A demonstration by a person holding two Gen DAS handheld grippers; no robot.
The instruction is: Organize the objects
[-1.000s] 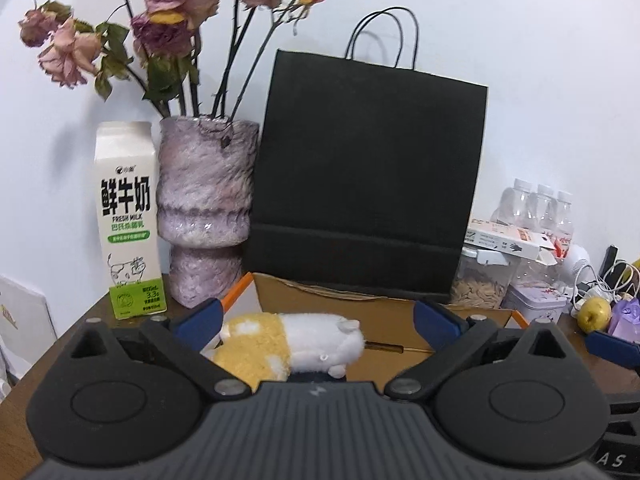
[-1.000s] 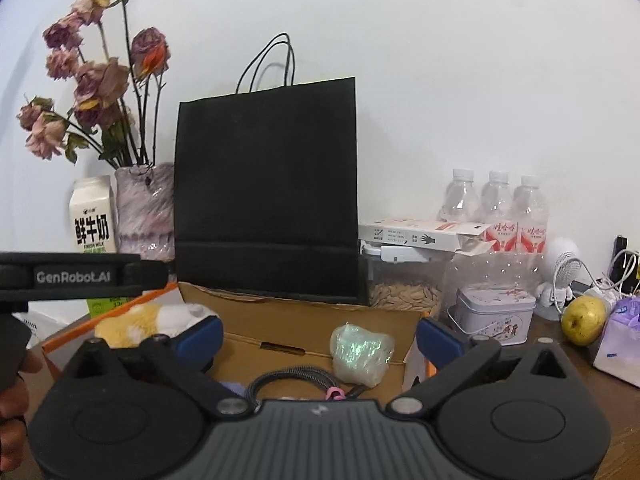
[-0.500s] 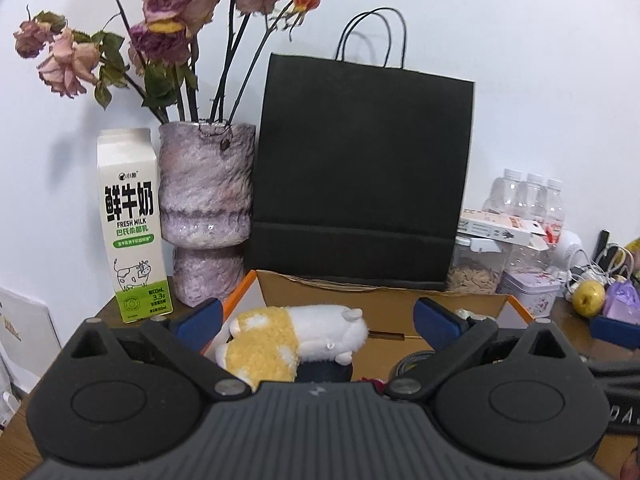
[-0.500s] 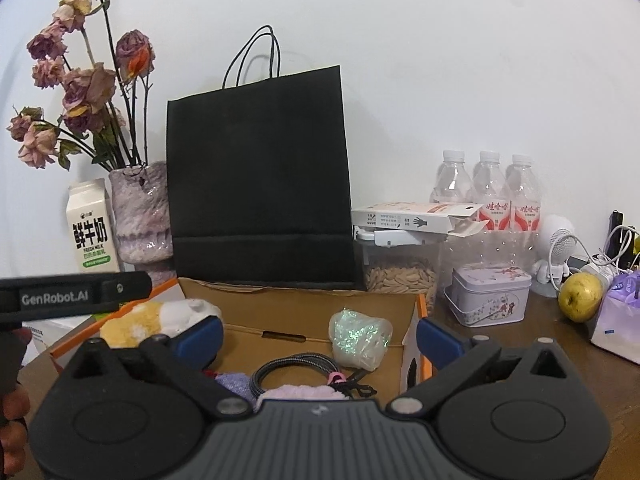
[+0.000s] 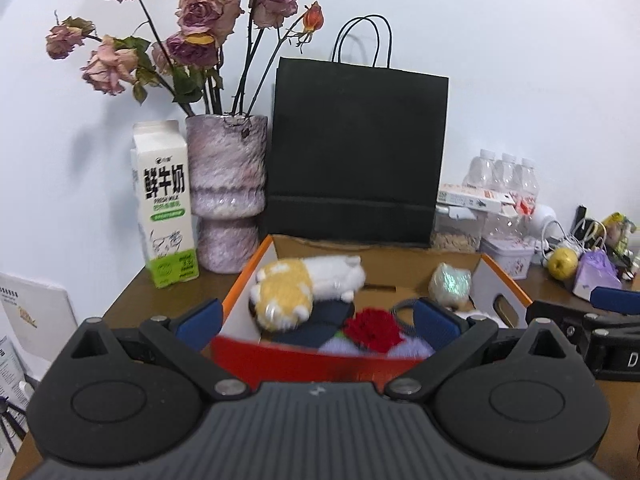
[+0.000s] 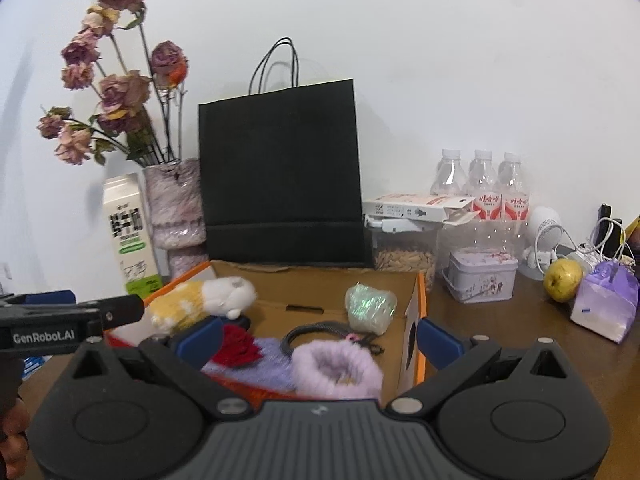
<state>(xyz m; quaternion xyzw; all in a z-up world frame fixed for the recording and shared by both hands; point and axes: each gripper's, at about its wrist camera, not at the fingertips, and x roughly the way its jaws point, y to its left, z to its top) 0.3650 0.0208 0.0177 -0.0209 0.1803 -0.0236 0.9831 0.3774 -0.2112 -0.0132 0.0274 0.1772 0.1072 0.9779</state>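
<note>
Under the plush toy (image 5: 308, 292), a dark item (image 5: 320, 318) stays half hidden.

Both cameras have pulled back and risen from the open orange-and-brown cardboard box (image 5: 502, 280), so more of its inside shows than a second ago. From the left wrist, the left gripper (image 5: 316, 316), jaws apart and empty as before, no longer frames the yellow-and-white plush toy (image 5: 304, 288) closely; the toy now lies farther ahead, and a red fuzzy flower-like piece (image 5: 374, 328) and the iridescent crinkled wrapped bundle (image 5: 450, 282) have come into sight. From the right wrist, the right gripper (image 6: 318, 338) has drawn back likewise, revealing a fluffy lilac ring (image 6: 336, 368) and the red piece (image 6: 236, 346).
</note>
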